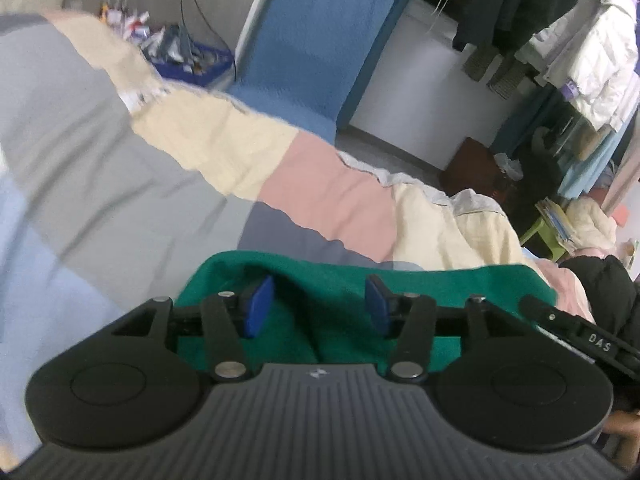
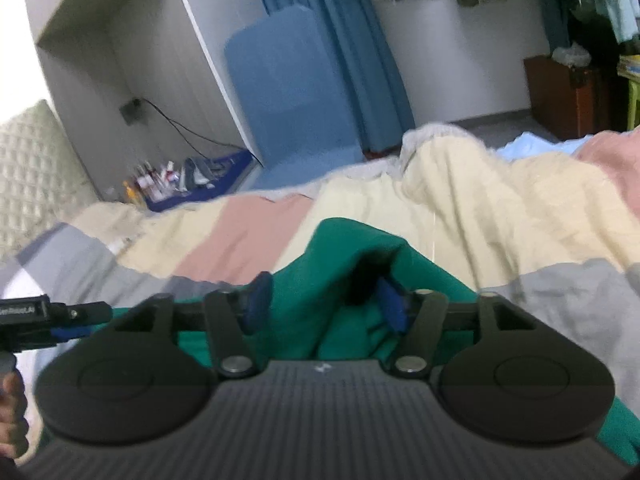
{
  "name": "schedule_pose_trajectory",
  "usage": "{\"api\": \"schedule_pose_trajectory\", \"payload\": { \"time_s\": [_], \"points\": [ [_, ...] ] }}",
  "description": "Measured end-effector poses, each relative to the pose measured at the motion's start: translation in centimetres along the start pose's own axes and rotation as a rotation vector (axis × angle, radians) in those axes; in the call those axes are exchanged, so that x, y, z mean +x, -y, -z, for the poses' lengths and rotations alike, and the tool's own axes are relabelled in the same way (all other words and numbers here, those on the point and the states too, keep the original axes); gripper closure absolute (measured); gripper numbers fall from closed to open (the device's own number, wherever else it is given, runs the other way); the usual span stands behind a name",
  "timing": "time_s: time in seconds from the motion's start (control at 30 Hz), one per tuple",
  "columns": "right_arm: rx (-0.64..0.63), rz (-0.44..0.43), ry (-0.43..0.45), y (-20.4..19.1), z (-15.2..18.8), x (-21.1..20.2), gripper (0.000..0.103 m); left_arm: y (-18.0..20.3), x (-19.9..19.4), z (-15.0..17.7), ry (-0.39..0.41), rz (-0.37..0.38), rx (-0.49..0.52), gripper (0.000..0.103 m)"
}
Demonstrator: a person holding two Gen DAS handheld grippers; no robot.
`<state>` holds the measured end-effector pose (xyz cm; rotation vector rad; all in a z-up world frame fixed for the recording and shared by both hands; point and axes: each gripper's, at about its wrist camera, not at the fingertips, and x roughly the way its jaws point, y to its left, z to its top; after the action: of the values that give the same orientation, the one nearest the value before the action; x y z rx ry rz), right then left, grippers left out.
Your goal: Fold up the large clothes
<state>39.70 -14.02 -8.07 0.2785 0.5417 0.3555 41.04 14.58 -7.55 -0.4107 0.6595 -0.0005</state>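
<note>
The green garment (image 1: 340, 280) lies low in both frames on a colour-block quilt (image 1: 332, 184). Both tools tilt downward over it: left gripper (image 1: 318, 304) and right gripper (image 2: 324, 304), jaws apart (cloth bunched between, unpinched). Only the left view shows hanging jackets (image 1: 592, 52), upper right.

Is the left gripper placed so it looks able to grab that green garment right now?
Probably yes. The left gripper has its blue fingers apart directly over the green garment, with a raised fold between them and nothing in the way.
</note>
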Motion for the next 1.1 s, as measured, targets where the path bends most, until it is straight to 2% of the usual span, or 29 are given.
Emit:
{"api": "schedule_pose_trajectory", "payload": {
  "time_s": [0.2, 0.33, 0.43, 0.63, 0.73, 0.9, 0.93, 1.0, 1.1],
  "points": [
    [-0.042, -0.025, 0.037, -1.8, 0.9, -6.4, 0.042, 2.1, -8.6, 2.6, 0.072, 0.008, 0.028, 0.046],
    [-0.065, -0.049, 0.063, -3.7, 2.0, -11.7, 0.042, 4.1, -15.1, 5.8, 0.11, 0.009, 0.074, 0.046],
    [-0.078, -0.06, 0.074, -4.9, 3.2, -15.4, 0.042, 4.9, -19.6, 8.4, 0.128, 0.014, 0.071, 0.046],
    [-0.118, -0.08, 0.07, -6.5, 6.0, -21.6, 0.042, 5.9, -26.4, 14.3, 0.141, 0.022, 0.079, 0.046],
    [-0.144, -0.079, 0.06, -7.0, 7.6, -23.9, 0.042, 6.1, -28.7, 16.4, 0.136, 0.026, 0.083, 0.046],
    [-0.146, -0.079, 0.056, -7.3, 9.8, -25.2, 0.035, 5.6, -31.2, 19.2, 0.121, 0.022, 0.084, 0.046],
    [-0.142, -0.075, 0.052, -7.4, 10.1, -25.1, 0.033, 5.3, -31.4, 19.6, 0.113, 0.02, 0.087, 0.046],
    [-0.132, -0.075, 0.035, -7.4, 10.6, -24.6, 0.016, 4.5, -31.3, 20.0, 0.101, 0.012, 0.086, 0.046],
    [-0.157, -0.041, 0.008, -7.5, 11.4, -23.5, 0.015, 3.1, -30.8, 19.7, 0.086, -0.013, 0.082, 0.046]
  ]
}}
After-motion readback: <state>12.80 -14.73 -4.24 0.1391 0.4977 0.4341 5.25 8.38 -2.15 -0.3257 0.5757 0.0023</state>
